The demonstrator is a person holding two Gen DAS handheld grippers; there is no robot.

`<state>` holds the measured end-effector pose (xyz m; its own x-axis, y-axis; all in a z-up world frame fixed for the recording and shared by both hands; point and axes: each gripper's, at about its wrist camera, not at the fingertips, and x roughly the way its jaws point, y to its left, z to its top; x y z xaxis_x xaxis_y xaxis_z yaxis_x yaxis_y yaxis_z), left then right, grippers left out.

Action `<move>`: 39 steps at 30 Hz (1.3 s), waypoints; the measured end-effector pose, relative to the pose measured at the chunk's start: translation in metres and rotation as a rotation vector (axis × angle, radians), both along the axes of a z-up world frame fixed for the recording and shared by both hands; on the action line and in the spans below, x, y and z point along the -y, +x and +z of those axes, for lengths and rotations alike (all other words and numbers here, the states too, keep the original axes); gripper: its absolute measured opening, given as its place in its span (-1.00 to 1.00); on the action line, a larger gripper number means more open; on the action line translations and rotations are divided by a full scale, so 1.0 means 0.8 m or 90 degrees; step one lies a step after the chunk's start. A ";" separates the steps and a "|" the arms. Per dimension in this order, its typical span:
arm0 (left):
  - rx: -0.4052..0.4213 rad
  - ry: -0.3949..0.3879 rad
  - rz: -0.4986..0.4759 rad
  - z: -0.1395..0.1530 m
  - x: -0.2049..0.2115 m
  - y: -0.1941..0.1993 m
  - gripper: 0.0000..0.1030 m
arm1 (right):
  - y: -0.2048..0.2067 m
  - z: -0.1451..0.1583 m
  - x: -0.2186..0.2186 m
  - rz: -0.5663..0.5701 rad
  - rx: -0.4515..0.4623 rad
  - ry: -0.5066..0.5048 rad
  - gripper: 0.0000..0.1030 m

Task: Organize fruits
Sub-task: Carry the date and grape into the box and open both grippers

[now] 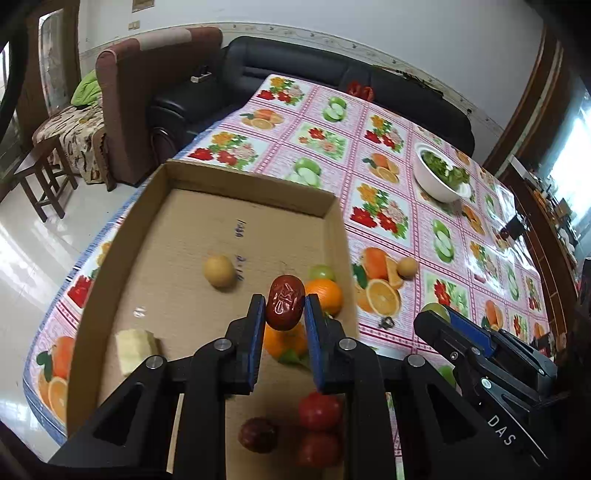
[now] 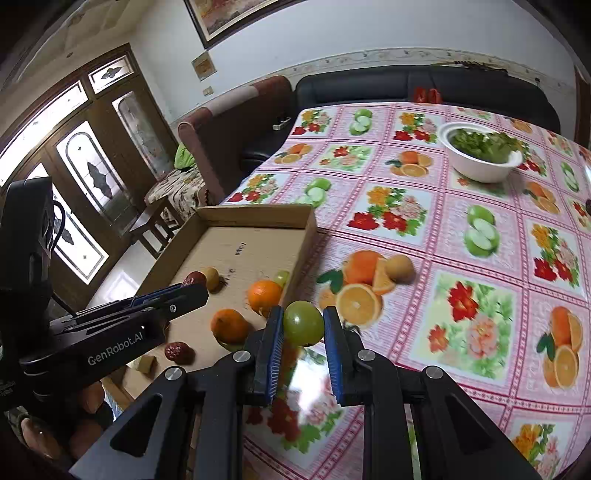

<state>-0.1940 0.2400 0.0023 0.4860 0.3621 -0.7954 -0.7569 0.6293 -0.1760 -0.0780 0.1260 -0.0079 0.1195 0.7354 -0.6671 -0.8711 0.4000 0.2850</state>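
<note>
while the bench (image 2: 461, 295) carries the cardboard tray (image 1: 332, 221), the left gripper (image 1: 285, 306) hangs over the tray floor, jaws pinching a red date (image 1: 285, 302) held long axis upright. the right gripper (image 2: 303, 325), outside the wall, pinches a green fruit (image 2: 303, 323); the tray lies at its ten o'clock.

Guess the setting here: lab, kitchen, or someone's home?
Most likely a home living room. A black sofa and a brown armchair sit behind the table, which has a fruit-print tablecloth; a framed picture hangs on the wall.
</note>
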 end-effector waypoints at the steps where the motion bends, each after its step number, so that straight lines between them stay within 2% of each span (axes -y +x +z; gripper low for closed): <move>1: -0.001 0.002 0.004 0.001 -0.004 -0.002 -0.63 | -0.001 0.001 -0.005 0.003 0.000 0.000 -0.58; 12: -0.010 -0.002 0.042 0.003 -0.060 -0.017 -0.63 | -0.003 0.003 -0.057 0.031 -0.023 -0.004 -0.58; 21: -0.042 -0.026 0.088 -0.019 -0.108 -0.017 -0.63 | 0.000 0.001 -0.118 0.048 -0.027 -0.019 -0.58; 31: -0.079 -0.042 0.103 -0.045 -0.116 -0.013 -0.63 | 0.004 -0.030 -0.180 0.072 -0.018 -0.077 -0.58; 39: -0.100 -0.050 0.104 -0.057 -0.117 -0.007 -0.63 | -0.001 -0.055 -0.201 0.087 -0.007 -0.118 -0.57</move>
<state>-0.1996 0.3335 -0.0435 0.2943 0.3606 -0.8850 -0.8698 0.4848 -0.0917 -0.0788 0.2865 -0.0515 0.0198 0.6094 -0.7926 -0.9179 0.3253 0.2272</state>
